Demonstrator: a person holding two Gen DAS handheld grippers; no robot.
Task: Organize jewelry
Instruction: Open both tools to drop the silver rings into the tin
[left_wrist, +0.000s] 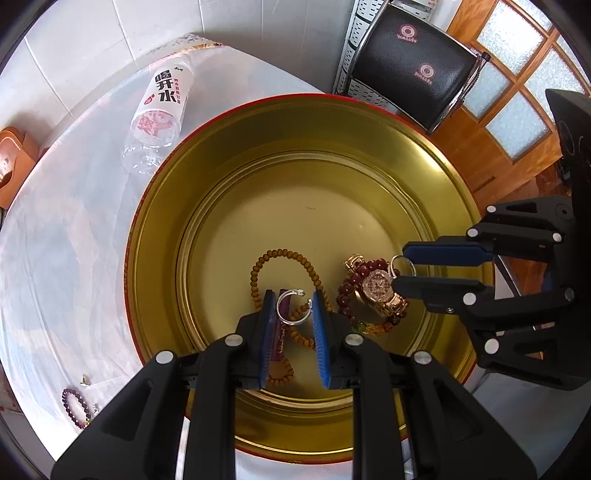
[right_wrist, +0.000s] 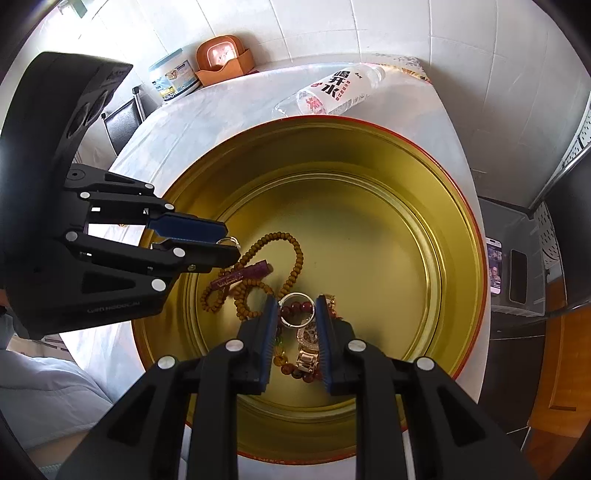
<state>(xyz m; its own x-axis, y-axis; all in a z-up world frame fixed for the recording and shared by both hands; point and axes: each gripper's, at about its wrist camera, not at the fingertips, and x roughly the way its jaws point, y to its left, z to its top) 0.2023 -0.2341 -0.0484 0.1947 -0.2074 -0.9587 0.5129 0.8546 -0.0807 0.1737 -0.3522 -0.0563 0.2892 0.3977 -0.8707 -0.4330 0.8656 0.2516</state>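
A white-clothed round table (left_wrist: 66, 236) fills the left half of the left wrist view and bears a big round gold-lined metal tin with a red outer rim (left_wrist: 436, 155), which takes up the middle of both frames. Upper left in the left view, a clear plastic water bottle with a white and red label (left_wrist: 162, 99) lies on its side just beyond the tin.

Inside the tin, low centre, lie a long string of small tan wooden beads (left_wrist: 284, 254), a dark red bead bracelet (left_wrist: 345, 295) and a rose-gold jewelled wristwatch (left_wrist: 376, 286) resting on it, and a purple tube (right_wrist: 240, 277), seen whole only from the right wrist.

The left gripper (left_wrist: 294, 308) hangs over the tin, clenched on an open silver cuff ring (left_wrist: 291, 306). The right gripper (right_wrist: 296, 310) likewise grips a closed silver ring (right_wrist: 295, 310) above the watch.

Only the left view shows a black padded chair (left_wrist: 410, 66) at upper right and a dark purple bead bracelet (left_wrist: 75, 406) on the cloth at lower left. Only the right view shows an orange holder (right_wrist: 221, 62) and a tub (right_wrist: 171, 79) at upper left, and a phone (right_wrist: 494, 266) at the right edge.
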